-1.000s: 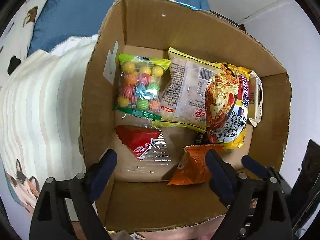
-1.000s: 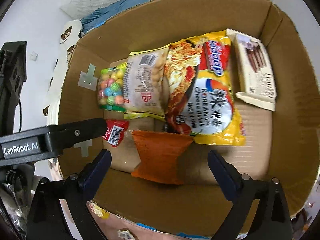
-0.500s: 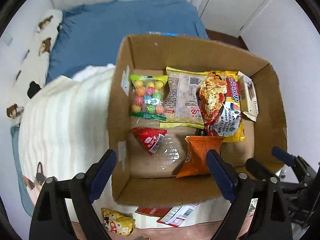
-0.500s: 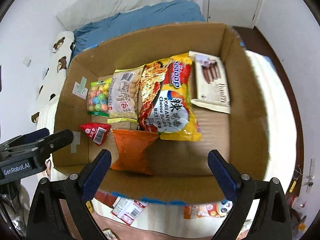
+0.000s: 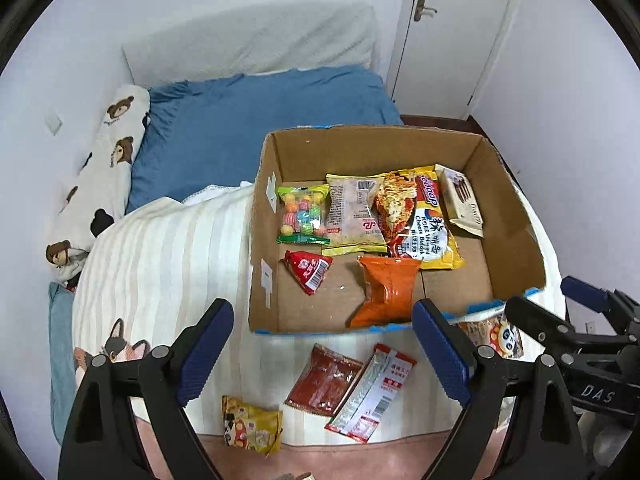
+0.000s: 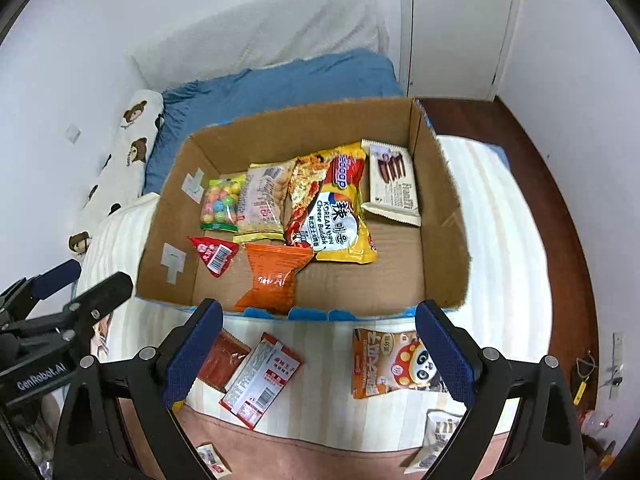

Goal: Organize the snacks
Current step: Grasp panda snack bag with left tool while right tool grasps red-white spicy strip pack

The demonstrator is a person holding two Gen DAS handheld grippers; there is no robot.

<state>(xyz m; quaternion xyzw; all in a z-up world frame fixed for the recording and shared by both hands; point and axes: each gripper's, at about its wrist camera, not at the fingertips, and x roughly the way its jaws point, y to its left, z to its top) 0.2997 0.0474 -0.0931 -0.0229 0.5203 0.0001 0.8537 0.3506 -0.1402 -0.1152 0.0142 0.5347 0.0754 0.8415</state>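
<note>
So there's a cardboard box [image 5: 516, 220] sitting on a bed, on top of a striped blanket [image 5: 168, 264], and it's already got a bunch of snacks in it. Along the back: a candy bag [image 5: 302, 216] with colourful balls on the left, then a pale cracker pack [image 5: 354, 216], a yellow noodle pack [image 5: 428, 224], and a cream biscuit pack [image 5: 460, 200] leaning against the right side. In front of those, a small red triangle packet [image 5: 310, 272] and an orange chip bag [image 5: 386, 292] lying near the front wall. Still outside the box, on the blanket just in front of it: a dark red packet [image 5: 324, 380], a red and white packet [image 5: 372, 394] touching it, a little yellow packet [image 5: 250, 428] closer to the edge, and a panda snack bag [image 6: 394, 364] off to the right. Left tongs [image 5: 320, 360] hang above those loose packets, spread wide apart with nothing between them. Right tongs [image 6: 320, 356] are the same, wide apart and empty, over the blanket between the red and white packet and the panda bag. Blue sheet [image 5: 256, 128] and a bear-print pillow [image 5: 108, 168] behind the box.
</note>
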